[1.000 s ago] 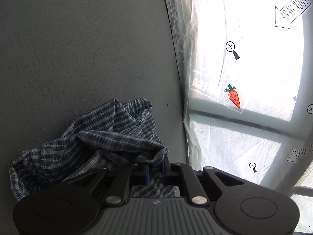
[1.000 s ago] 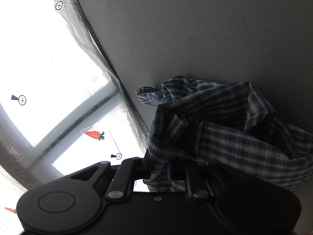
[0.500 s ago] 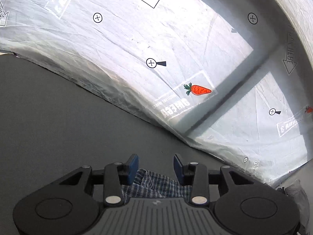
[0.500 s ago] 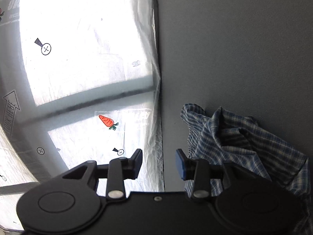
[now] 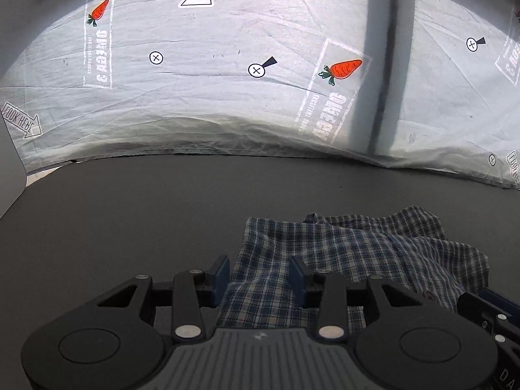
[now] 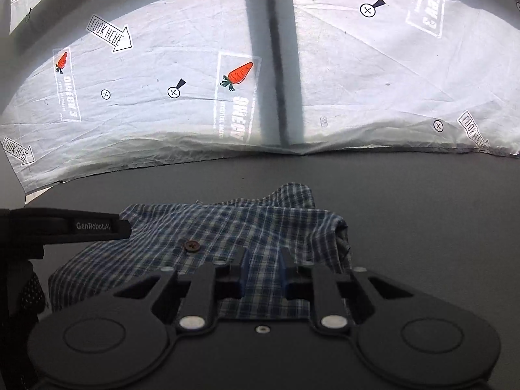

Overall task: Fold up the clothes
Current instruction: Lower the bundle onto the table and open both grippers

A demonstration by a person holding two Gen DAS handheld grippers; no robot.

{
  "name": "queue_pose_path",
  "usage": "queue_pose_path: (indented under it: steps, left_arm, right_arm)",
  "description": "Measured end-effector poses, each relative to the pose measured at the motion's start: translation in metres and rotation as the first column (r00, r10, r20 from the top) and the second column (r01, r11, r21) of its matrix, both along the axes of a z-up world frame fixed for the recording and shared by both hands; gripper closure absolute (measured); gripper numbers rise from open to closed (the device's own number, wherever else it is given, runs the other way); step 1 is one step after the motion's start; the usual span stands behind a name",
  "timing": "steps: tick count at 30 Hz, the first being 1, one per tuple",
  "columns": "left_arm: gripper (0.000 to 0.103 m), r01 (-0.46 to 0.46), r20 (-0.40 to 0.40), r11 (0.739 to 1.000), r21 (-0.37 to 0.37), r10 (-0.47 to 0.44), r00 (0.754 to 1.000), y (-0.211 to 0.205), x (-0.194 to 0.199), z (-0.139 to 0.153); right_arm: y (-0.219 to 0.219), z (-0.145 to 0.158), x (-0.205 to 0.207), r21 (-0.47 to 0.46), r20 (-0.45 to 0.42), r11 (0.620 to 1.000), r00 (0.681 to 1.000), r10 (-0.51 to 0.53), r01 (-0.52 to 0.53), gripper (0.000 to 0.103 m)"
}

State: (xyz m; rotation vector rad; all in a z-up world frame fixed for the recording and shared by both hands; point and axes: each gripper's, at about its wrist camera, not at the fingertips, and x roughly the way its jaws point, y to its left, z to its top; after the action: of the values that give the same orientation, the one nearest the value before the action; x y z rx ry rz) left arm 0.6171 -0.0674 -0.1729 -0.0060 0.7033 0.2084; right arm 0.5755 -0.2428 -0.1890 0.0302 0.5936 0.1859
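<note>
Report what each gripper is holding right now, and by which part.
Nothing is visibly held. The left gripper stands open over the plaid shirt; the right gripper has just been closing, its fingers apart over the fabric, pads not pressing.

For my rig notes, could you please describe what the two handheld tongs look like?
Both are black: the left tongs and right tongs have blue pads on linkage arms with silver pivot pins and round side discs. The left body has a grey ribbed plate; its side reads "GenRobot.AI" in white.

Both grippers let go of the plaid shirt (image 6: 247, 227), rolled upright, and the right jaws have just been closing.
</note>
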Motion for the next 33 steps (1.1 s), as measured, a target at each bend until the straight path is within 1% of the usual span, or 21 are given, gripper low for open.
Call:
queue_pose_path:
  steps: [2,4,5,7,8,10,12,15,19,20,22,23,25,26,27,28,29,30,31,33]
  left_arm:
    - [0.056,-0.012,-0.009,0.999,0.046,0.012,1.000,-0.002,0.007,-0.012]
    - [0.056,-0.017,-0.030,0.997,0.071,0.019,0.999,-0.003,0.013,-0.025]
    - [0.055,-0.018,-0.035,0.996,0.086,0.021,0.999,-0.004,0.015,-0.031]
    - [0.052,-0.017,-0.035,0.993,0.121,0.021,0.999,-0.007,0.018,-0.042]
    - [0.051,-0.018,-0.034,0.990,0.138,0.023,0.999,-0.009,0.019,-0.047]
    - [0.049,-0.027,-0.022,0.987,0.160,0.031,0.999,-0.012,0.021,-0.053]
    - [0.047,-0.028,-0.008,0.985,0.170,0.029,1.000,-0.013,0.023,-0.057]
    - [0.045,-0.032,0.011,0.985,0.171,0.031,0.999,-0.014,0.024,-0.061]
    - [0.043,-0.038,0.015,0.988,0.148,0.036,0.999,-0.011,0.024,-0.062]
    - [0.043,-0.039,0.008,0.991,0.129,0.038,0.999,-0.008,0.025,-0.061]
    - [0.038,-0.042,-0.018,0.996,0.083,0.043,0.999,0.000,0.029,-0.058]
    - [0.038,-0.034,-0.041,0.998,0.050,0.036,0.999,0.006,0.031,-0.055]
    - [0.037,-0.001,-0.105,0.999,-0.036,-0.003,0.994,0.021,0.039,-0.049]
    - [0.037,0.019,-0.138,0.996,-0.089,-0.031,0.990,0.031,0.043,-0.046]
    - [0.037,0.036,-0.163,0.988,-0.148,-0.061,0.985,0.042,0.046,-0.044]
    - [0.037,0.047,-0.175,0.979,-0.197,-0.082,0.981,0.052,0.048,-0.042]
    - [0.037,0.062,-0.180,0.967,-0.247,-0.109,0.978,0.062,0.049,-0.040]
    - [0.037,0.083,-0.183,0.949,-0.303,-0.144,0.973,0.072,0.051,-0.038]
    - [0.037,0.107,-0.182,0.932,-0.347,-0.178,0.967,0.081,0.053,-0.036]
    - [0.037,0.159,-0.183,0.899,-0.409,-0.251,0.950,0.092,0.057,-0.036]
  right_arm:
    - [0.006,-0.008,0.007,-0.060,0.024,0.998,1.000,-0.016,0.017,0.083]
    - [0.008,-0.022,0.017,-0.124,0.024,0.991,0.999,-0.046,0.049,0.083]
    - [0.006,-0.031,0.022,-0.152,0.011,0.986,0.998,-0.067,0.068,0.083]
    - [0.000,-0.049,0.034,-0.170,-0.035,0.980,0.993,-0.115,0.107,0.083]
    - [-0.003,-0.054,0.036,-0.175,-0.041,0.977,0.991,-0.126,0.117,0.083]
    - [-0.003,-0.061,0.035,-0.218,-0.011,0.970,0.994,-0.113,0.108,0.083]
    - [0.001,-0.065,0.034,-0.253,0.011,0.962,0.995,-0.100,0.100,0.082]
    - [0.005,-0.068,0.033,-0.273,0.036,0.956,0.994,-0.102,0.108,0.083]
    - [0.005,-0.069,0.034,-0.263,0.039,0.959,0.994,-0.101,0.108,0.083]
    - [0.003,-0.068,0.035,-0.251,0.034,0.962,0.994,-0.101,0.106,0.082]
    - [-0.001,-0.066,0.038,-0.226,0.018,0.969,0.995,-0.098,0.099,0.082]
    - [-0.003,-0.064,0.039,-0.215,0.006,0.972,0.996,-0.094,0.093,0.082]
    - [-0.007,-0.061,0.044,-0.198,-0.029,0.977,0.996,-0.083,0.076,0.079]
    - [-0.011,-0.058,0.047,-0.185,-0.053,0.980,0.995,-0.088,0.076,0.074]
    - [-0.015,-0.055,0.050,-0.172,-0.079,0.982,0.992,-0.094,0.079,0.060]
    - [-0.022,-0.053,0.054,-0.149,-0.112,0.985,0.988,-0.106,0.089,0.051]
    - [-0.029,-0.051,0.057,-0.124,-0.147,0.987,0.982,-0.120,0.102,0.038]
    - [-0.037,-0.050,0.061,-0.088,-0.174,0.991,0.978,-0.116,0.102,0.036]
    - [-0.047,-0.049,0.064,-0.028,-0.204,0.995,0.974,-0.098,0.094,0.036]
    - [-0.070,-0.046,0.070,0.120,-0.246,0.990,0.968,-0.041,0.072,0.036]
